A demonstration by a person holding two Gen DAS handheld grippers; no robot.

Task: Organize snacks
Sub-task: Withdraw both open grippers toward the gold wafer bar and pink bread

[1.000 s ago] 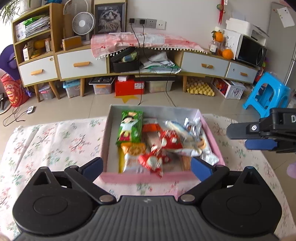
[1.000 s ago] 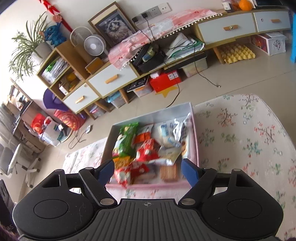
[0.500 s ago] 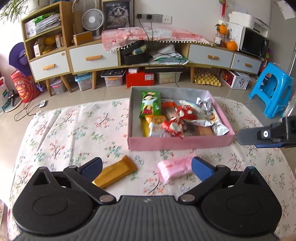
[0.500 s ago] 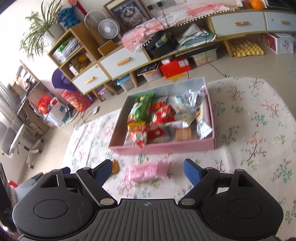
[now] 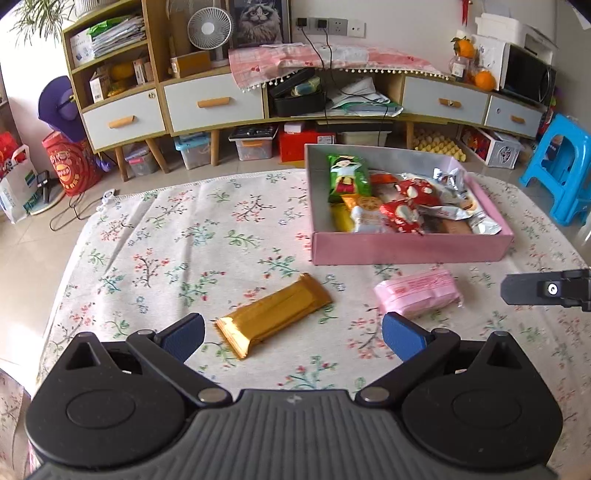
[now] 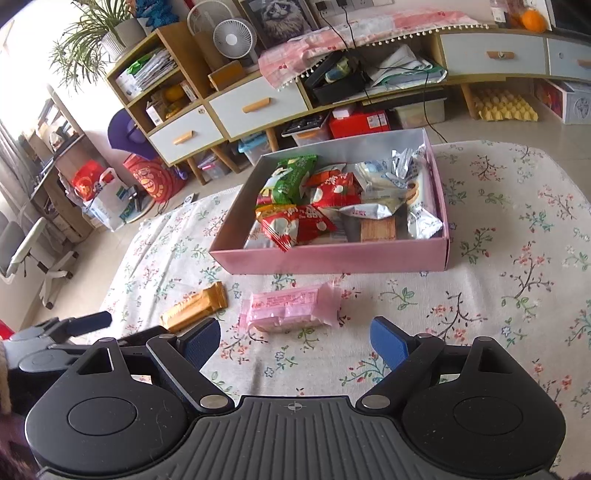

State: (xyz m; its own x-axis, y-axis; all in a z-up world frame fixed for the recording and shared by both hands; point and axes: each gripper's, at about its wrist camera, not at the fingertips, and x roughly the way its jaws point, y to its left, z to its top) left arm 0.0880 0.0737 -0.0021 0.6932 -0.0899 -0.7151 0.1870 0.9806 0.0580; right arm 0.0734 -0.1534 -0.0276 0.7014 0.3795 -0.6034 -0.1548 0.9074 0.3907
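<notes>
A pink box point(image 5: 410, 251) point(image 6: 332, 260) full of several snack packets stands on the floral tablecloth. In front of it lie a gold-wrapped bar point(image 5: 275, 319) point(image 6: 195, 305) and a pink packet point(image 5: 417, 291) point(image 6: 290, 306). My left gripper point(image 5: 293, 338) is open, its blue pads just short of the gold bar's near end, nothing between them. My right gripper point(image 6: 295, 341) hovers before the pink packet with its jaws opening wider and nothing between them. Each gripper's finger shows at the edge of the other view.
The floral tablecloth point(image 5: 177, 251) covers the table, with bare cloth to the left of the box. Behind stand a long cabinet with drawers point(image 5: 214, 103), shelves, a fan point(image 5: 208, 27) and floor boxes. A blue stool point(image 5: 565, 166) is at the right.
Both grippers pulled back from the box and sank. The gold bar and the pink packet, unseen a second ago, now lie in view before them. The right jaws stand wider.
</notes>
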